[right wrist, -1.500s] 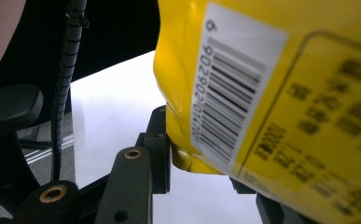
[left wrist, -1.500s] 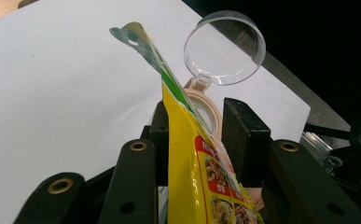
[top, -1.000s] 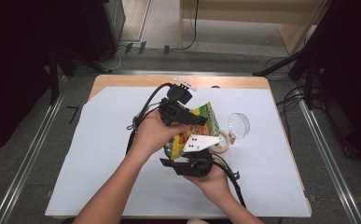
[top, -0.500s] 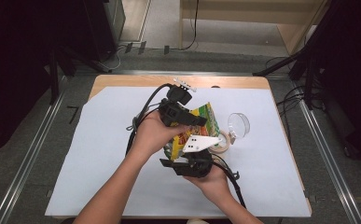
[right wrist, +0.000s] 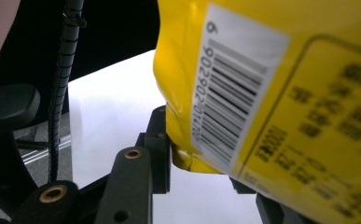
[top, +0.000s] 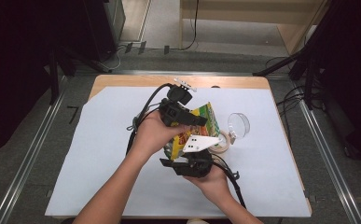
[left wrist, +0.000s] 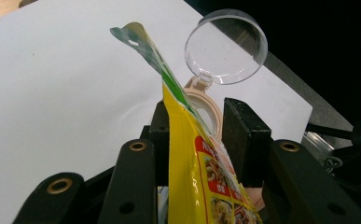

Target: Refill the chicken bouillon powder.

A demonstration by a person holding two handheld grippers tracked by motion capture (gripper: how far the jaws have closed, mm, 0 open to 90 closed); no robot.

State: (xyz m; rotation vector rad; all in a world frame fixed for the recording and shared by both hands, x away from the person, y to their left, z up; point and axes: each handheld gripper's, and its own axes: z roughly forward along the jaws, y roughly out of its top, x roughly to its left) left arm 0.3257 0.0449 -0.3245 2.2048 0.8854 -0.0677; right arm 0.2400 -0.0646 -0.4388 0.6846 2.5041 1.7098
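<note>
A yellow and green food pouch [top: 207,116] hangs above the table between both grippers. My left gripper [top: 194,120] comes at it from the left, and in the left gripper view the pouch [left wrist: 187,154] stands edge-on between the jaws of that gripper [left wrist: 194,135], which are closed on it. From the near side my right gripper [top: 187,151] holds the pouch's lower end. In the right gripper view the barcode side of the pouch [right wrist: 262,70] rests against the left pad [right wrist: 162,149] of this gripper [right wrist: 201,163]; its other jaw is mostly hidden.
A beige jar mouth [top: 223,141] with its clear flip lid [top: 239,125] open sits just right of the pouch, also seen as the lid [left wrist: 227,46] beyond the left jaws. A white sheet [top: 99,140] covers the wooden table [top: 122,81]. Cables trail from both grippers.
</note>
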